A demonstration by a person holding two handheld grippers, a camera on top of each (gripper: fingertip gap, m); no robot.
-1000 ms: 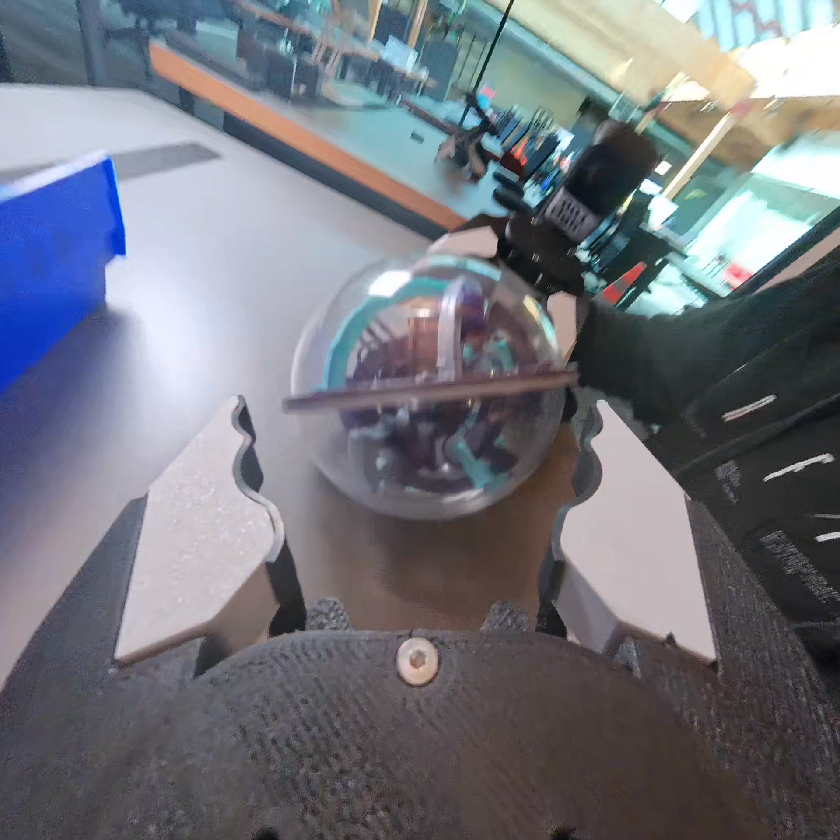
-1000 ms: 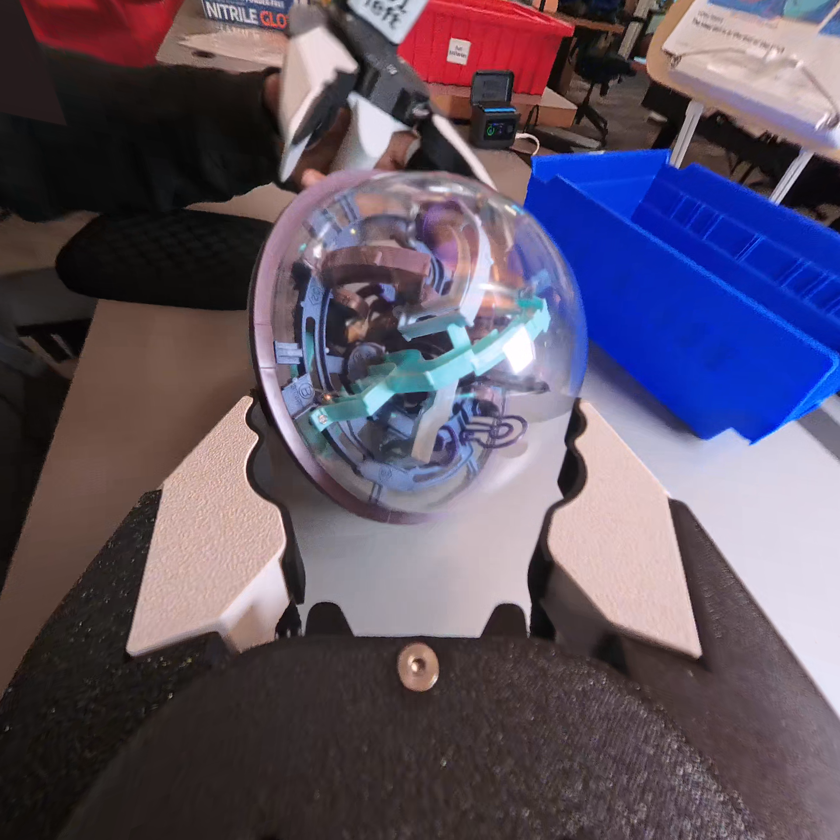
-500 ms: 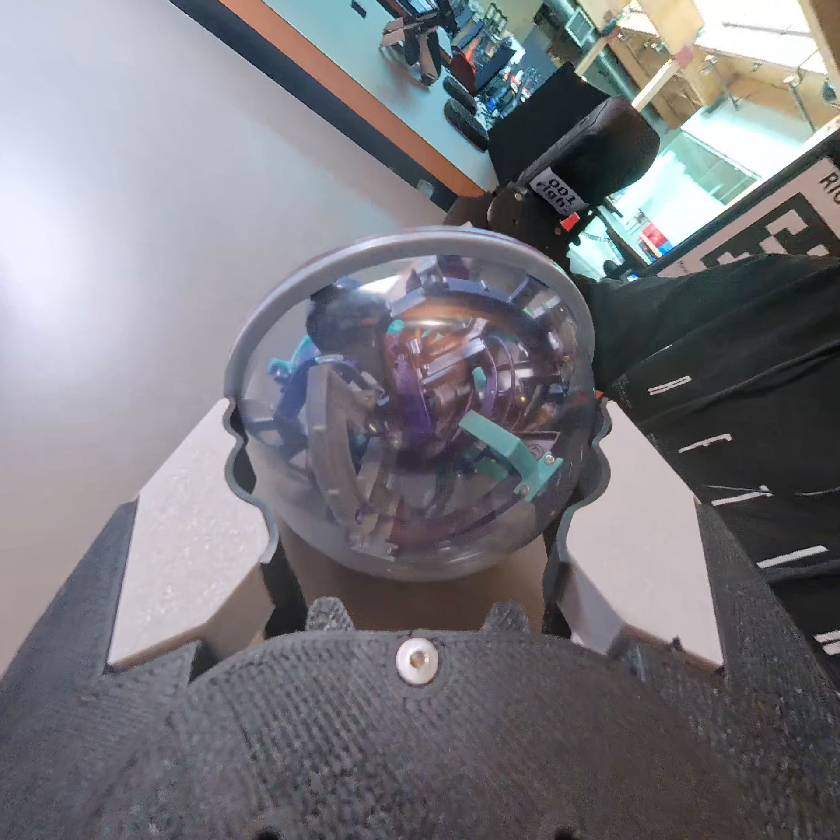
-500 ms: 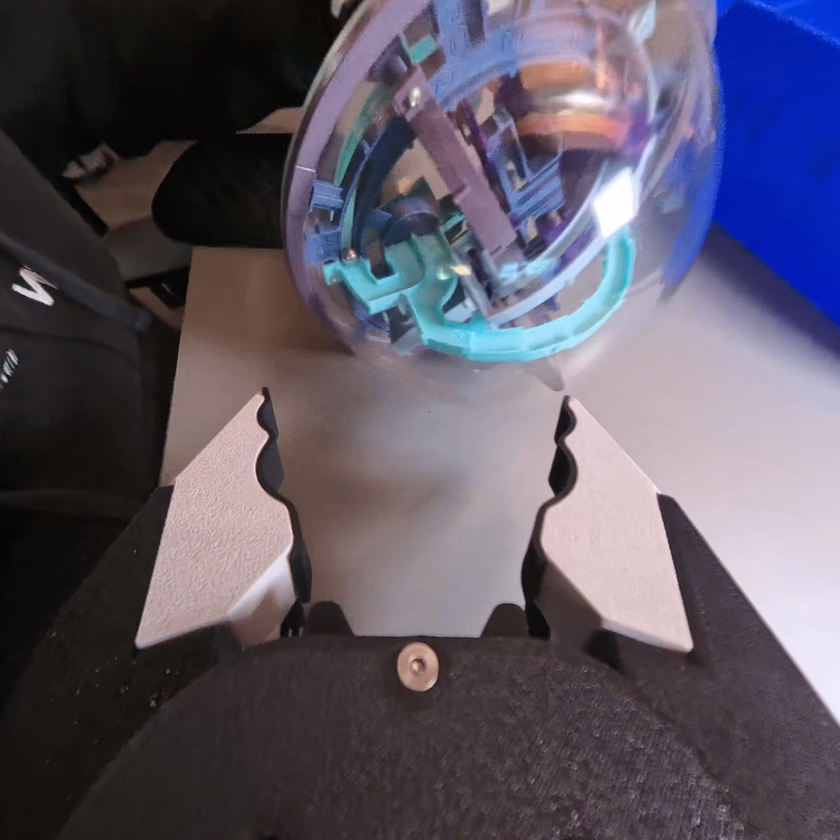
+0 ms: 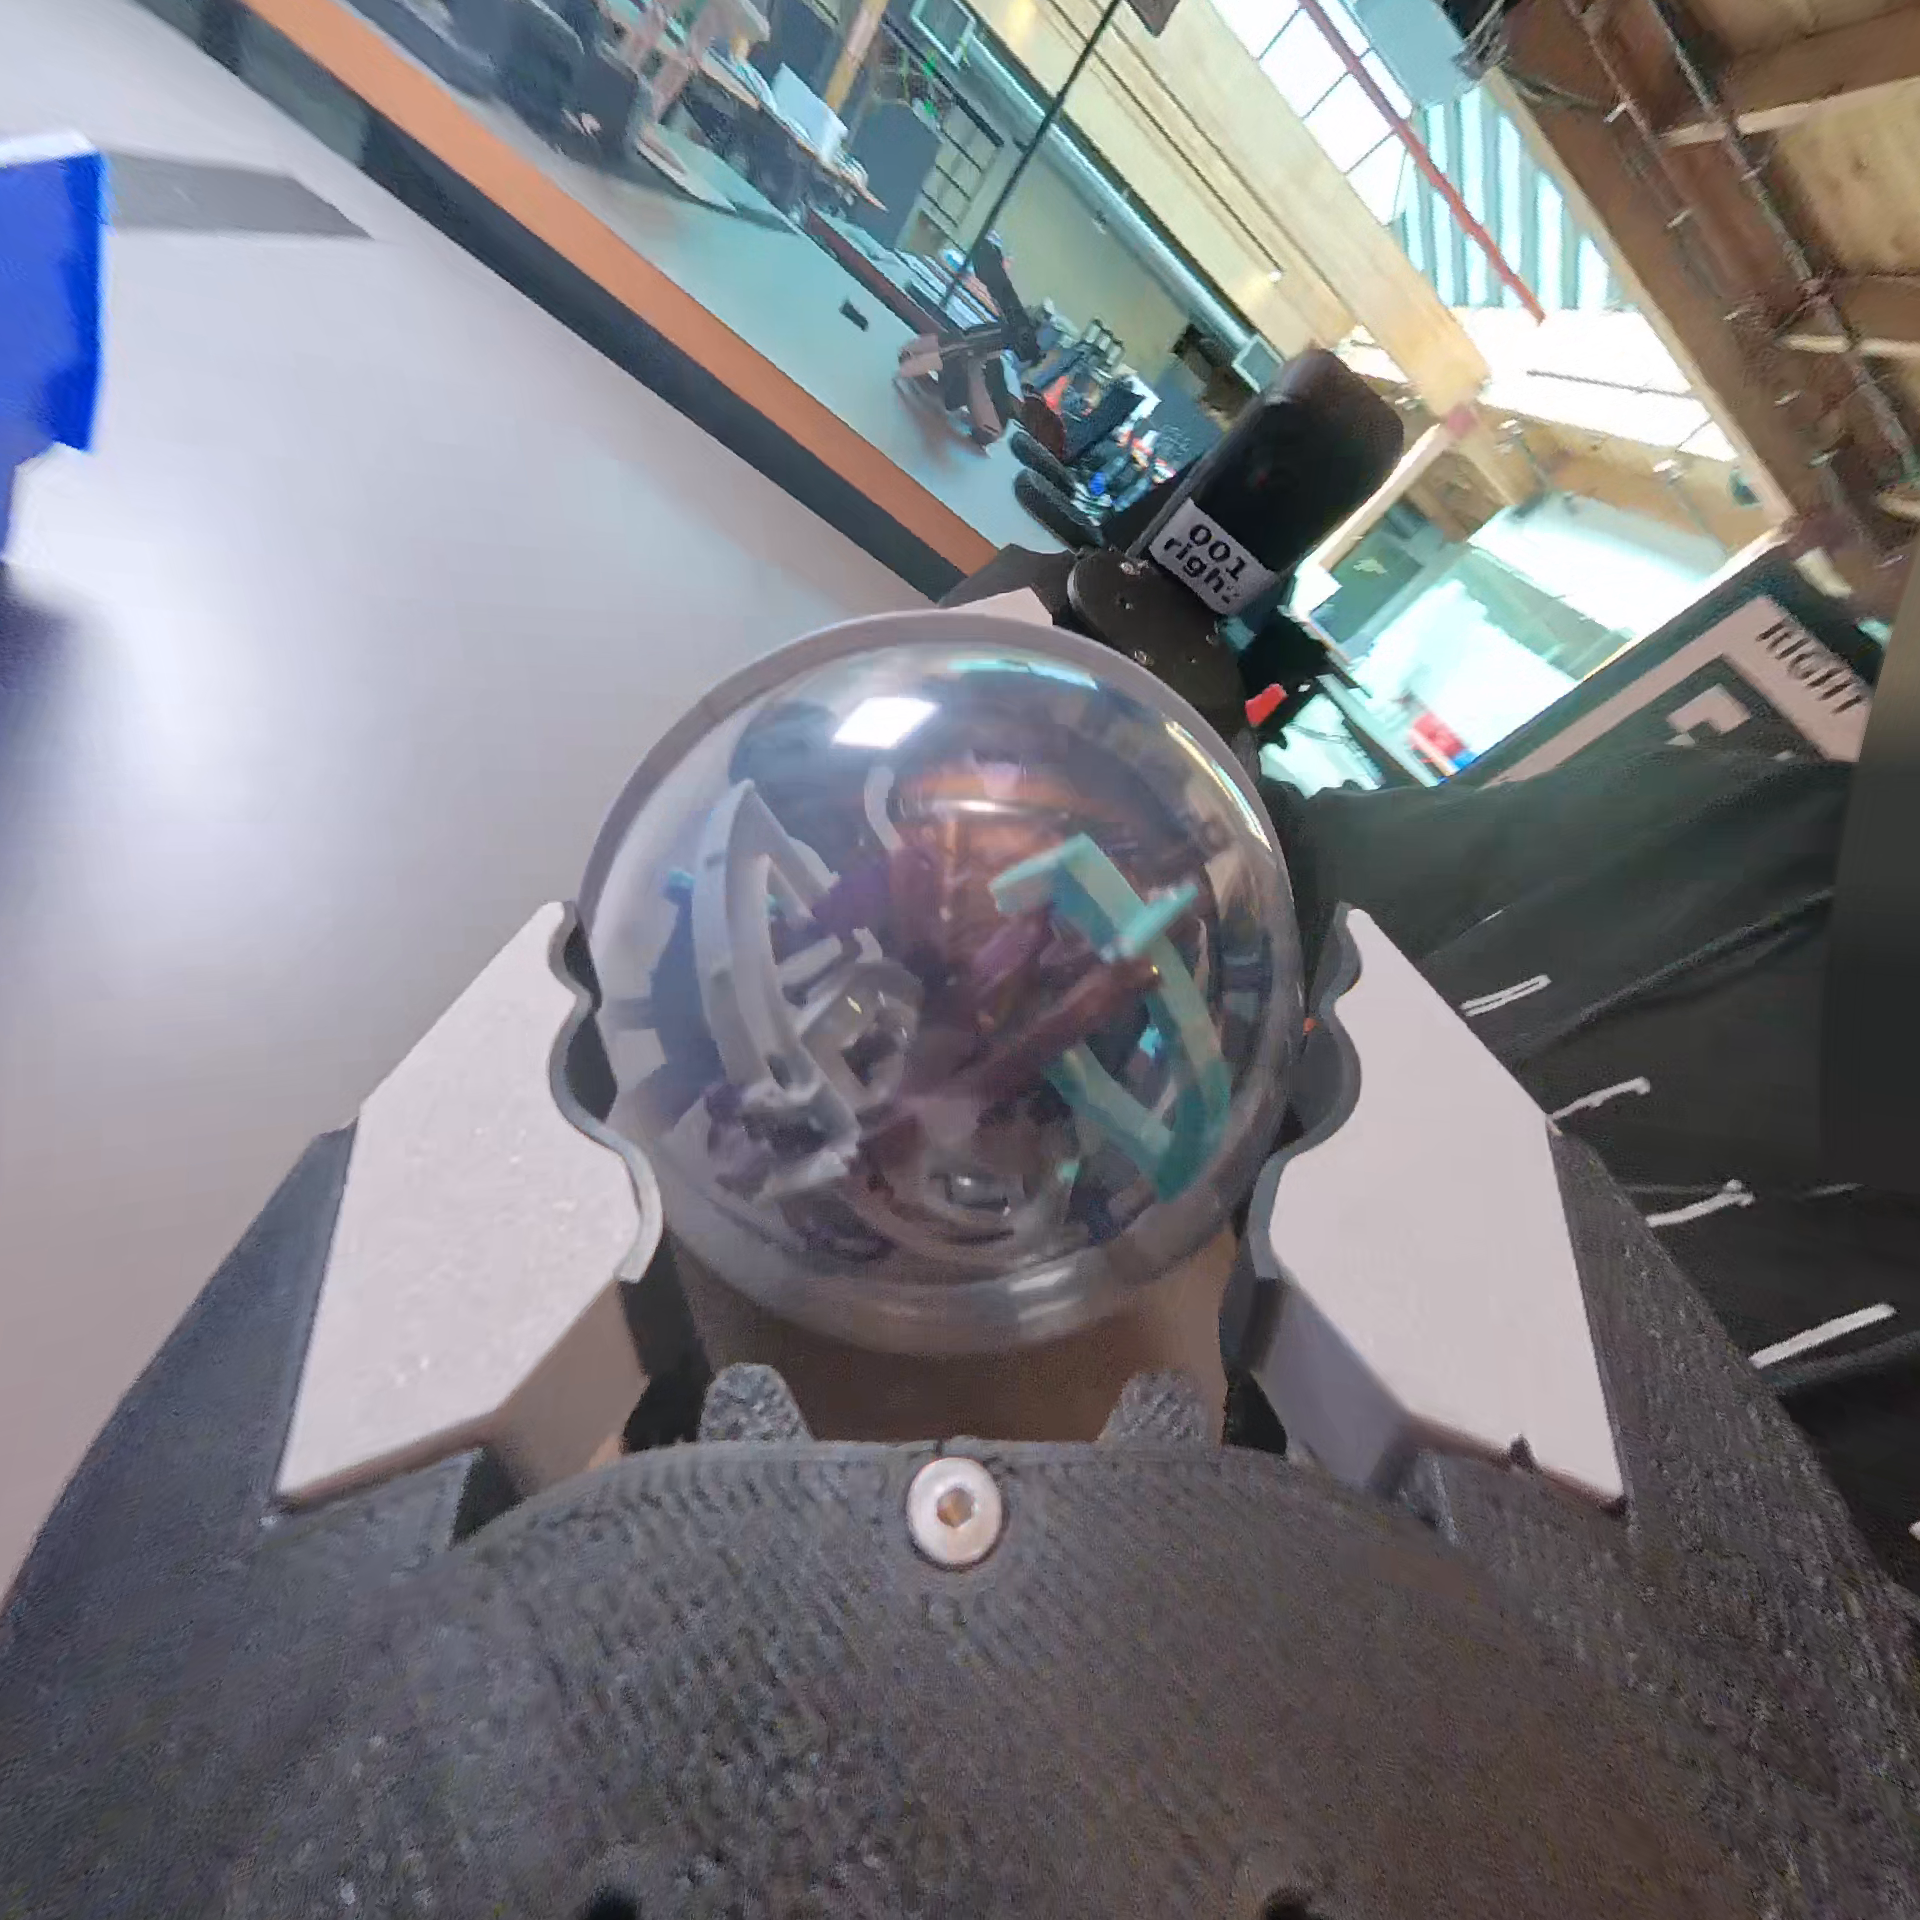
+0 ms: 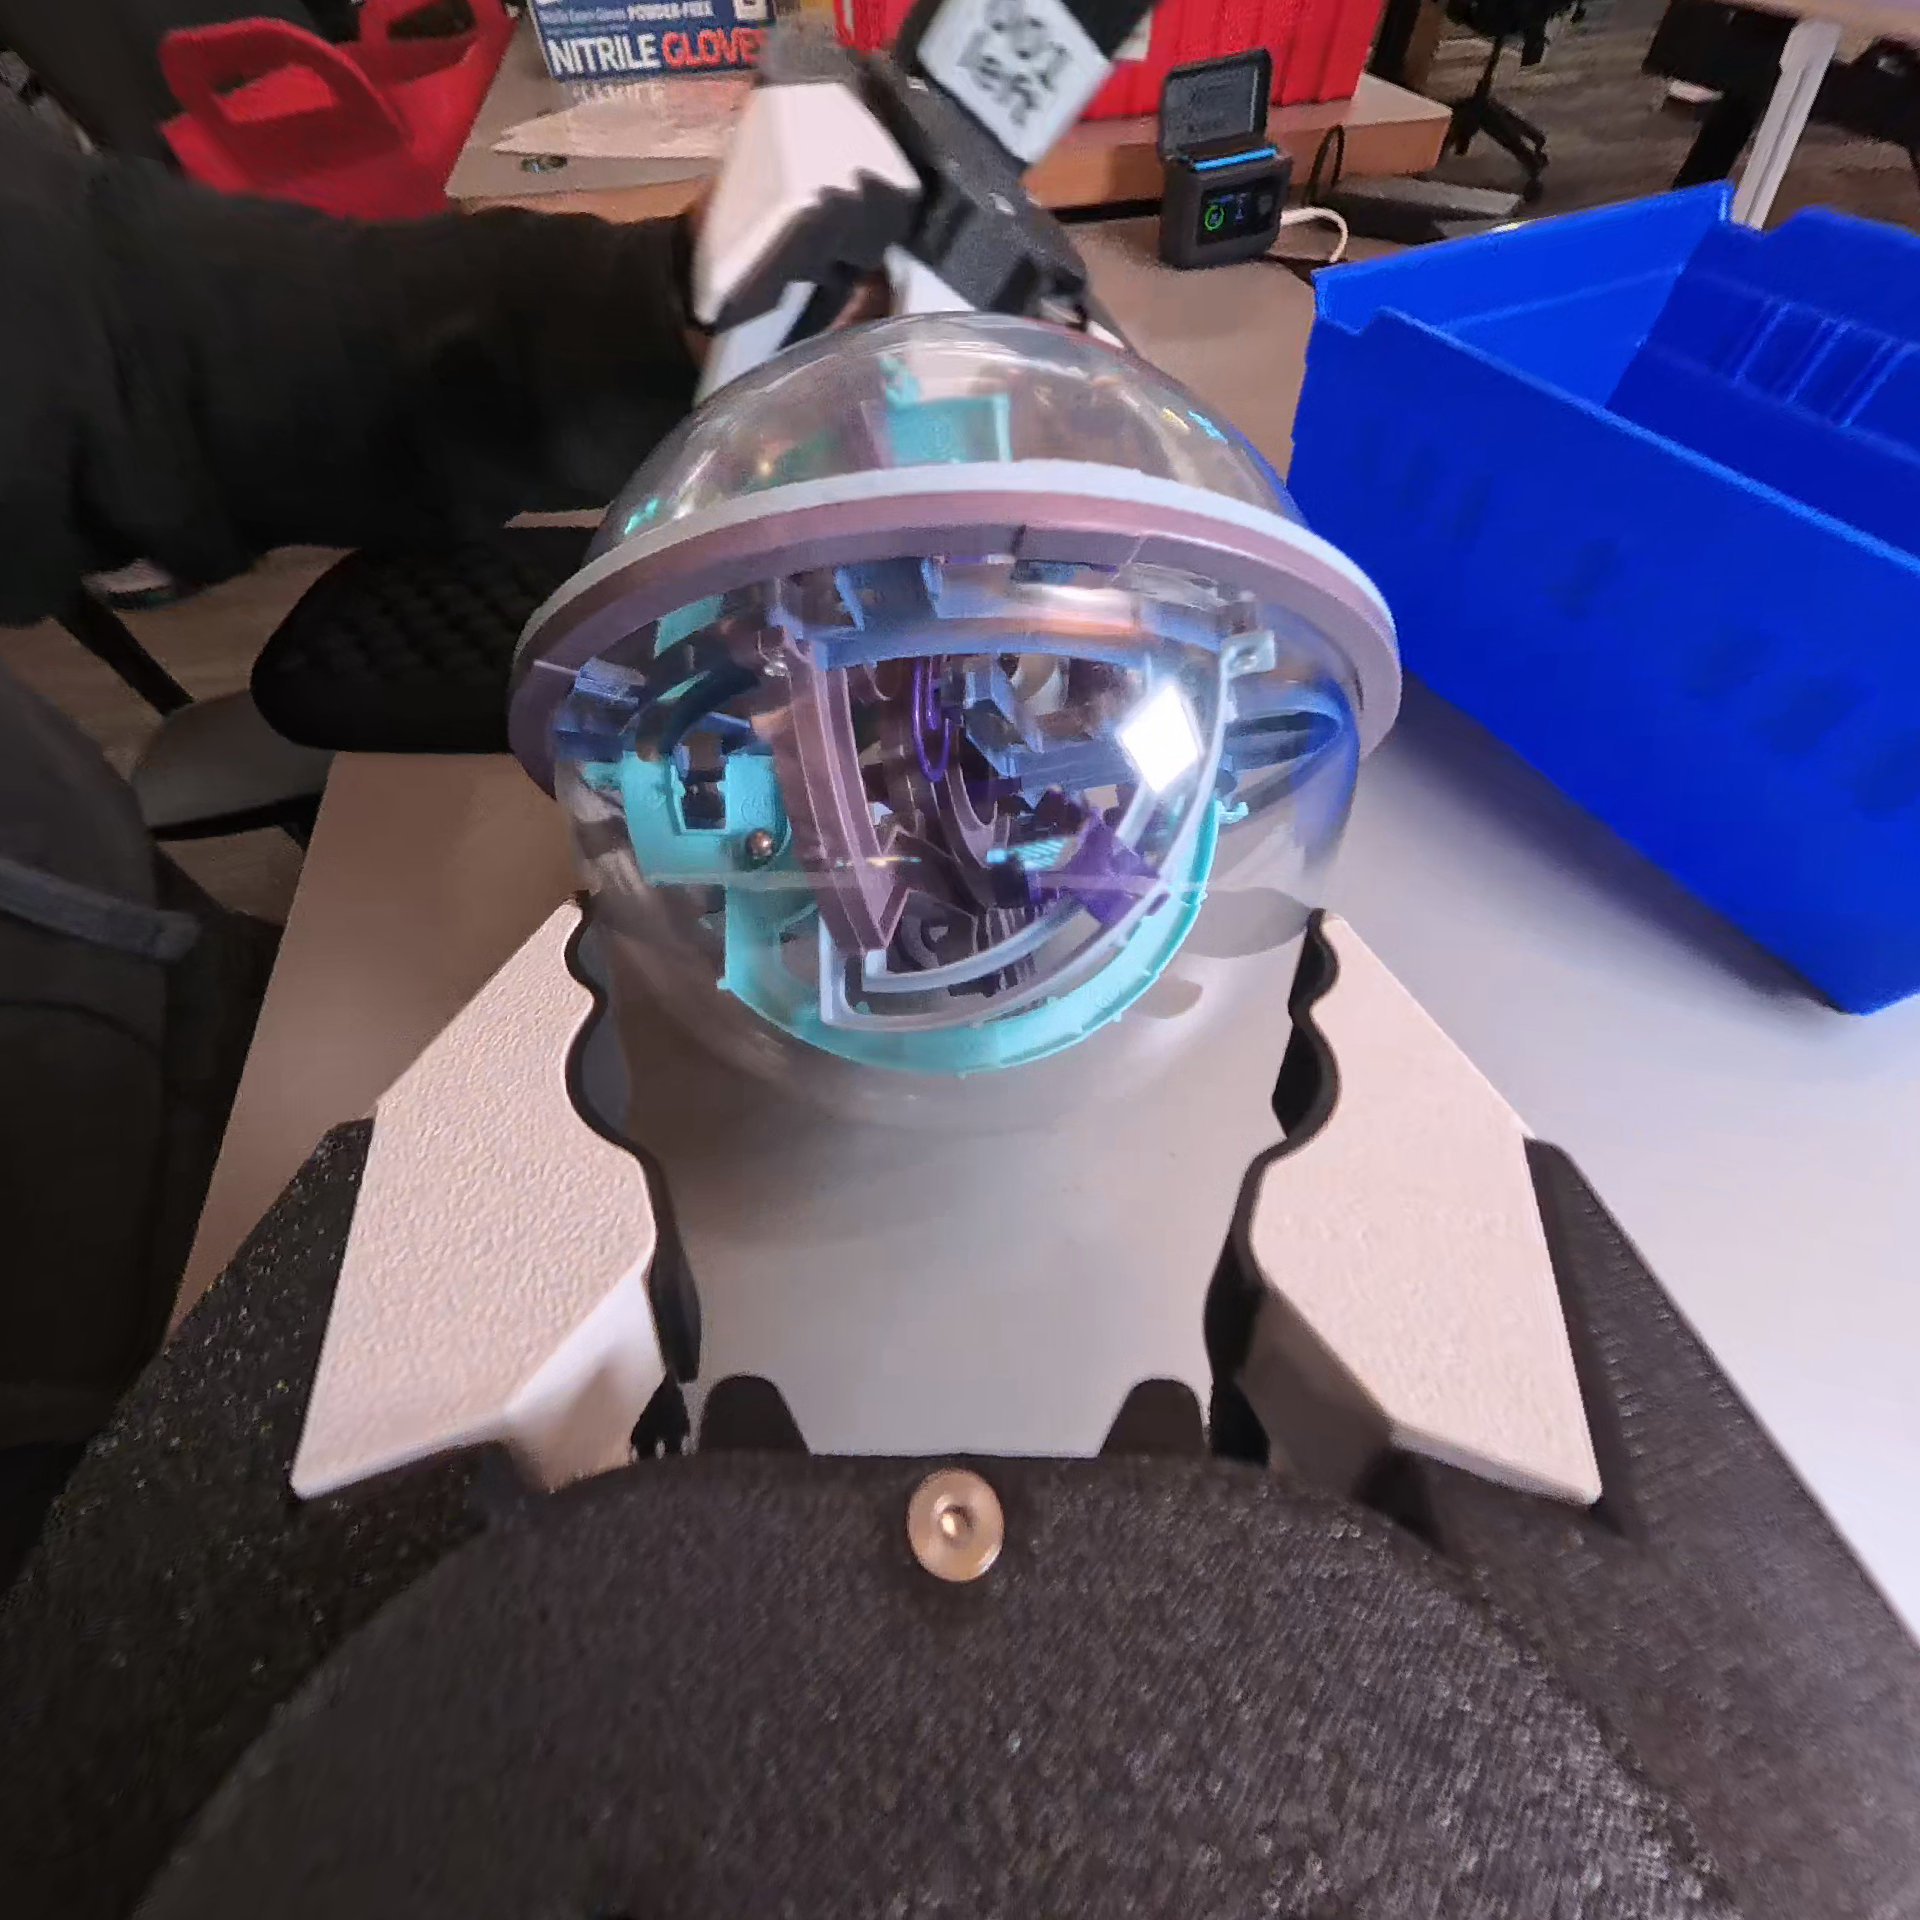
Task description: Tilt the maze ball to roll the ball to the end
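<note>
The maze ball (image 5: 935,987) is a clear sphere with a grey rim and with teal, purple and grey tracks inside. My left gripper (image 5: 951,935) is shut on it, with both pads (image 5: 468,1091) against its sides. In the right wrist view the maze ball (image 6: 935,727) sits just ahead of my right gripper (image 6: 948,935), which is open with a gap between each pad and the sphere. A small steel ball (image 6: 758,847) rests on a teal track at the left. The left gripper (image 6: 831,208) shows behind the sphere. The right gripper (image 5: 1226,582) shows beyond it in the left wrist view.
A blue bin (image 6: 1610,582) stands on the white table (image 6: 1558,1091) just right of the ball; it also shows in the left wrist view (image 5: 42,312). A person's black sleeve (image 6: 312,364) and a black chair (image 6: 416,644) are at the left. A red bag and boxes lie on a far table.
The left gripper moved up around the maze ball and closed on it. The ball turned, so its rim now runs level in the right wrist view. The right gripper drew back, then came close again.
</note>
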